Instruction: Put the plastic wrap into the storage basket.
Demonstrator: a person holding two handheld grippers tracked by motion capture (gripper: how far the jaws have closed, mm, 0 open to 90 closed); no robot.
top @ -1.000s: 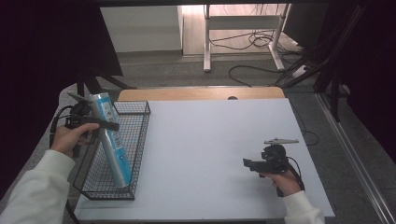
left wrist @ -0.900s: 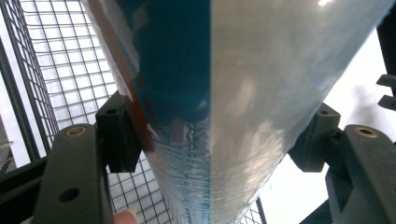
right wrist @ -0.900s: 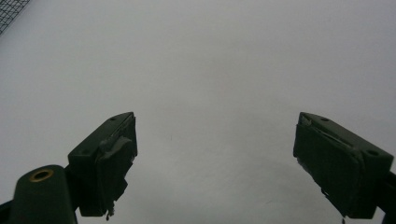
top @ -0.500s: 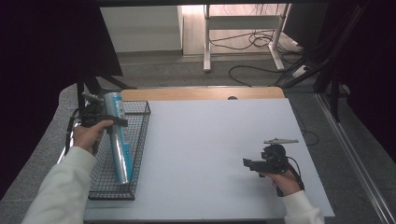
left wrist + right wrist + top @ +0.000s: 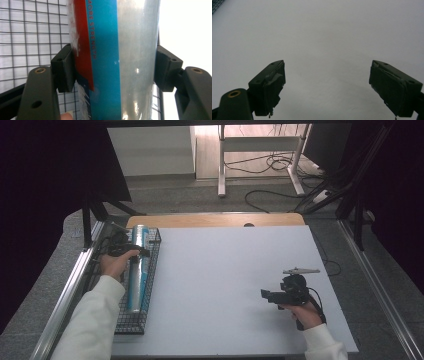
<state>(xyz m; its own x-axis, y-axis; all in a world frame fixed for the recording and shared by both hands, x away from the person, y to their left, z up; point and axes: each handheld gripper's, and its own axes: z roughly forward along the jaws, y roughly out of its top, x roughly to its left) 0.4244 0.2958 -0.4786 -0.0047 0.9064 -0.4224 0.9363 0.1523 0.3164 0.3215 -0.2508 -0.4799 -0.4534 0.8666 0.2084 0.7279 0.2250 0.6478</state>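
A long blue-and-clear roll [image 5: 136,272] lies lengthwise in a black wire basket [image 5: 131,324] at the left edge of the white table [image 5: 225,285]. The left gripper [image 5: 131,251] clamps the roll near its far end, both pads [image 5: 65,67] pressed against its sides. The right gripper [image 5: 267,295] rests near the table's right front, jaws wide apart and empty.

Grey floor [image 5: 210,200], loose cables [image 5: 272,167], white desk legs [image 5: 220,162].
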